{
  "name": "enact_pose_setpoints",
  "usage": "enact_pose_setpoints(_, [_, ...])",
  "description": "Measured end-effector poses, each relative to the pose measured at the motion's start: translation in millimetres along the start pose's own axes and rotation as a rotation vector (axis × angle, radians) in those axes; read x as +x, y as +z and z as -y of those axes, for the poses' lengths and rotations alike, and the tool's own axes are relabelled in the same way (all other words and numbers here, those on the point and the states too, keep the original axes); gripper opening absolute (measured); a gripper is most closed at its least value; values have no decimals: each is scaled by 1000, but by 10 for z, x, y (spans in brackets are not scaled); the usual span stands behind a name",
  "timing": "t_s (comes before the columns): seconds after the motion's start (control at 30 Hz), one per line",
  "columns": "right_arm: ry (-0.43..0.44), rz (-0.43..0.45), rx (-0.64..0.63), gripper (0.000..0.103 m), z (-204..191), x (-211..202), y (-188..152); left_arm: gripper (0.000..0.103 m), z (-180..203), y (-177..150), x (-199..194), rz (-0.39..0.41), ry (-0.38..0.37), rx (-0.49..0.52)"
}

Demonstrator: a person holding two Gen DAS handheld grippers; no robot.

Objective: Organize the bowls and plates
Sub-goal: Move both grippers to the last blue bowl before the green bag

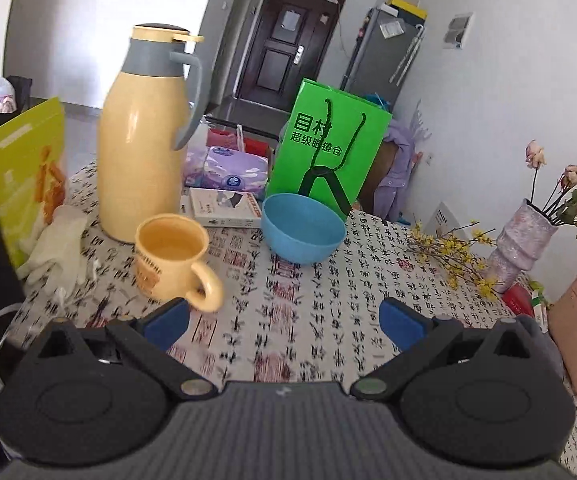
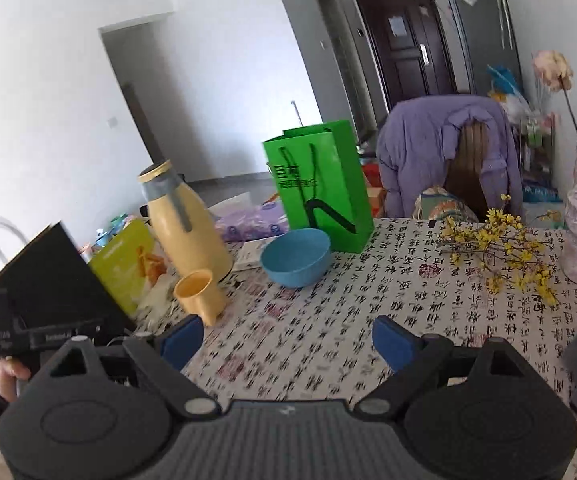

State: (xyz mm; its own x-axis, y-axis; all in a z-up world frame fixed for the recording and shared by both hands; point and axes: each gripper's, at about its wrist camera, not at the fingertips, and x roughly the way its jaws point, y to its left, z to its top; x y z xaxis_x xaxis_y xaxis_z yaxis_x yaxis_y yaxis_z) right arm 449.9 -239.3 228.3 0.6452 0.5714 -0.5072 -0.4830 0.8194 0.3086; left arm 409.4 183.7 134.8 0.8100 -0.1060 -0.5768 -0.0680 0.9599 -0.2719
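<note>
- The left gripper (image 1: 284,322) is spread wide with nothing between its fingers; so is the right gripper (image 2: 288,342).
- The blue bowl (image 1: 303,228) stands upright on the table (image 1: 328,304), just before the green bag (image 1: 330,148), whose lower edge it hides.
- Beside the cup (image 1: 176,258), a pale thing, perhaps a glove (image 1: 62,250), is blurred.

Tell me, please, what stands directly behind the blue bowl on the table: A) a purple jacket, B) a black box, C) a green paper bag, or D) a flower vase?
C: in both wrist views the green paper bag stands upright right behind the blue bowl, on the side away from the camera, while the vase is off to the right.
</note>
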Motion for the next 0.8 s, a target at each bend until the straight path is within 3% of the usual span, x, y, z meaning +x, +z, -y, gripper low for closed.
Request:
enact_pose_setpoints(0.2, [-50,-71,29,91,296,965,625,103,-35,491,725,-52,-4,42])
enact_pose_setpoints(0.33, [-107,-89,5,91,372,1741,931,103,-42,791,1299,-37,37,71])
enact_pose_setpoints(0.53, [-134,-147,-83,83,311,3047,1032,98,-92,1029,2260,-69,83,49])
enact_pose_setpoints(0.67, [-141,-193,-94,68,326,3724,904,74,-79,1005,2772,-114,110,56])
enact_pose_setpoints(0.8, [-150,-214,-57,54,398,4112,760,49,-75,937,3094,-162,129,49])
